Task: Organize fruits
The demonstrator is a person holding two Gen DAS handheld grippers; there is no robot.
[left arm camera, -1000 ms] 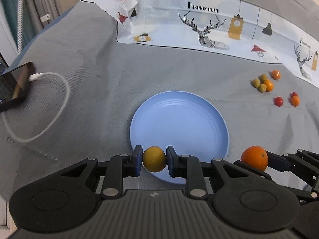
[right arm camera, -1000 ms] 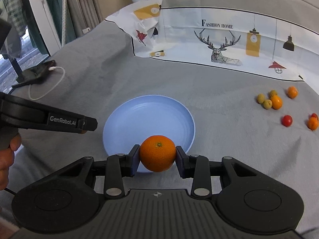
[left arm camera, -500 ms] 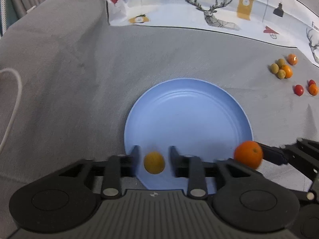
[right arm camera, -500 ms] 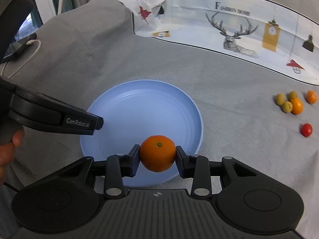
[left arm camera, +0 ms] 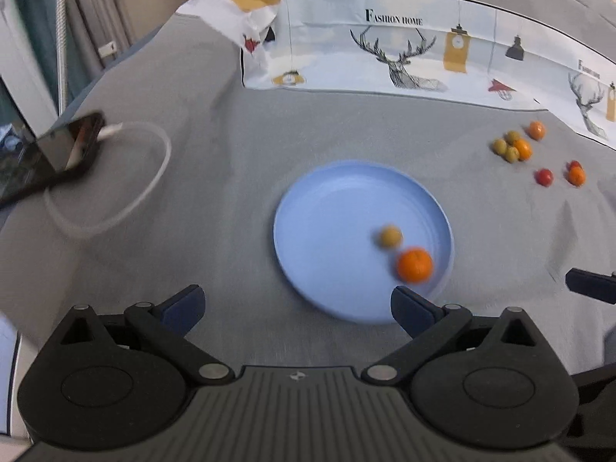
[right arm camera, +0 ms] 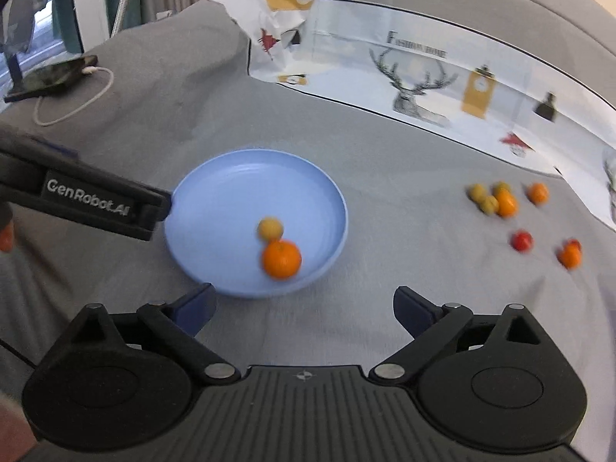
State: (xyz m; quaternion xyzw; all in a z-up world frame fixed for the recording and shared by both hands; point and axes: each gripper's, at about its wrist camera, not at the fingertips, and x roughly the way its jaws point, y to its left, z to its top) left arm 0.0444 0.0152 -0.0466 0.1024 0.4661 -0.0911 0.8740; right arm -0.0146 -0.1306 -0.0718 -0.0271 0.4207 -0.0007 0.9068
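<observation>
Now the orange (right arm camera: 281, 258) and the smaller yellow fruit (right arm camera: 270, 228) lie loose in the blue plate (right arm camera: 215, 192), touching each other on the near right part of its floor, presumably because the raised rim keeps round fruit from rolling off onto the cloth. Both are close to spheres, so neither has a real long axis; the orange's stem end seems to face up, though blur makes that uncertain. The left gripper (left arm camera: 295, 306) hangs over the grey cloth (left arm camera: 231, 146) just short of the plate's near edge, its jaws spread wide and empty. The right gripper (right arm camera: 304, 306) is likewise spread wide, holding nothing, with the plate ahead and to its left. Further out to the right, well apart from the plate, a loose group of small fruits (right arm camera: 496, 198) remains on the cloth: yellow-green ones, oranges and a red one (right arm camera: 522, 240). Judging by this, they are the likely next targets. A phone (left arm camera: 69, 146) with a white cable (left arm camera: 154, 177) sits far left.
</observation>
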